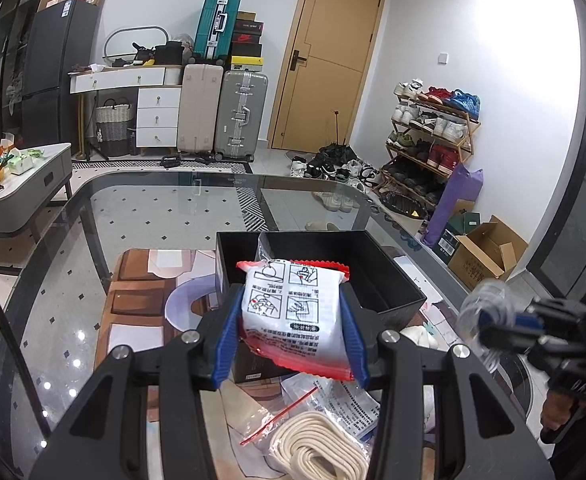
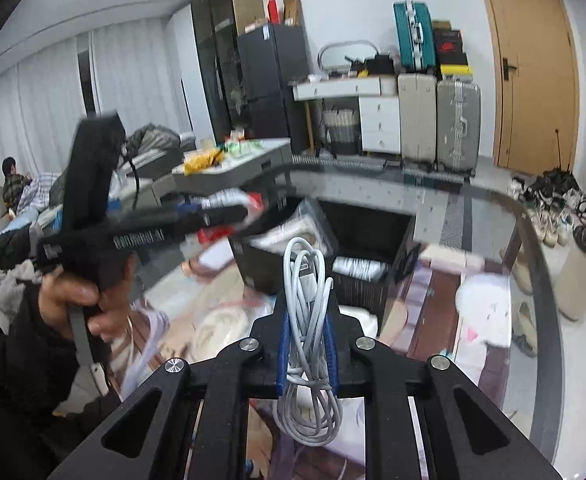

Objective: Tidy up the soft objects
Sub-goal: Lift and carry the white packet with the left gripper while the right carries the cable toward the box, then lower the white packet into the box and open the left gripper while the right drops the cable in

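Left gripper (image 1: 293,316) fingers clamped on packet (image 1: 293,312), held just near of box (image 1: 373,276); right gripper (image 2: 307,336) fingers pinching cable (image 2: 307,320) coil, lifted off worktop (image 1: 133,208). Carry both over box before letting go. Keep cable loops bunched, else likely snag on box rim.

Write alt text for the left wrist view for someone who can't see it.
The left gripper holds a white packet with red edges between its blue jaws, above a black open box on a glass table. A coil of cream rope lies below, and the right gripper enters blurred from the right.
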{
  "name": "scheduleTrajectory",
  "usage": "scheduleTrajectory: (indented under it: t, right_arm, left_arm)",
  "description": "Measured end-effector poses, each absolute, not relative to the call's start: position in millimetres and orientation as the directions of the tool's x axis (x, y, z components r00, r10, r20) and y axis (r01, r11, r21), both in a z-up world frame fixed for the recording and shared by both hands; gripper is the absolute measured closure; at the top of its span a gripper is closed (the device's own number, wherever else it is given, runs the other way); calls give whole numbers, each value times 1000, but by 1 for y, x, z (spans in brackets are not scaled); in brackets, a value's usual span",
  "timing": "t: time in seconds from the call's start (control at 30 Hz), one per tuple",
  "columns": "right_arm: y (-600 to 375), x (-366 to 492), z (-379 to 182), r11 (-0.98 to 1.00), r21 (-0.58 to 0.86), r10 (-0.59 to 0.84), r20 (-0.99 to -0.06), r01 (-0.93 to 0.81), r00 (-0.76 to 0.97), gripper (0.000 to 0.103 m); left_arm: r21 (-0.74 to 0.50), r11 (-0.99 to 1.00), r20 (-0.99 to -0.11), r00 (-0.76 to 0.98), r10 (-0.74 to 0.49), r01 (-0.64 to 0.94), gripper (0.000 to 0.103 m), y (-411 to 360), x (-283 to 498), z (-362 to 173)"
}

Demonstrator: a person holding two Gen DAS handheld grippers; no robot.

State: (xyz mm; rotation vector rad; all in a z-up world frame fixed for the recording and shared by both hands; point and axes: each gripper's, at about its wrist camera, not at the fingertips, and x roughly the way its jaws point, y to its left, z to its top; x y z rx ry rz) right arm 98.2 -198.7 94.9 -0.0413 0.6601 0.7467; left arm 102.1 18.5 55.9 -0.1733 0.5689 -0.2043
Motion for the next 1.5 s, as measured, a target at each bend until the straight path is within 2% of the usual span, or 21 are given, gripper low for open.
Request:
scheduleTrajectory:
  t: [0.27,0.53,0.93,1.03,1.1,1.17,1.2,1.23,1.27,1.3,1.5]
  right_arm:
    - [-191,116,121,775,198,615,-451,-600,647,88]
    - [-179,141,128,804,232,593,-387,-548,706,88]
    - [-152,174,118,826,233,563,-391,-514,728,88]
    - [-143,180,114,827,220,560,-418,-518,715,88]
    - [-139,184,109,836,201,543,-441,-510,715,85]
    - [-135,185,104,843,185,527,-472,-505,707,82]
    - [-135,186,103,845,181,522,-478,-503,706,77]
    - [-136,188,103,846,180,520,-483,-501,705,74]
    - [-136,188,102,845,182,521,-487,-502,701,68]
    - [-136,188,101,843,179,522,-495,-507,695,62]
    - [-145,182,102,850,143,504,-500,-506,704,57]
  left_arm:
    - [-215,967,-506,832,-227,133,58,16,108,56]
    - [-198,973,-496,843,-207,122,58,11,123,53]
    - [-192,975,-508,838,-200,116,58,7,142,42]
    - [-190,975,-521,829,-202,118,57,5,146,39]
    - [-184,976,-529,826,-196,114,52,6,146,37]
    - [-179,978,-537,823,-187,106,36,7,148,38]
    - [-183,977,-533,825,-191,108,35,9,146,38]
    - [-185,977,-531,825,-193,110,29,10,146,39]
    - [-185,977,-530,826,-191,107,18,10,145,40]
    - [-184,978,-529,828,-185,101,15,11,143,41]
    - [-188,977,-512,839,-184,99,8,15,135,48]
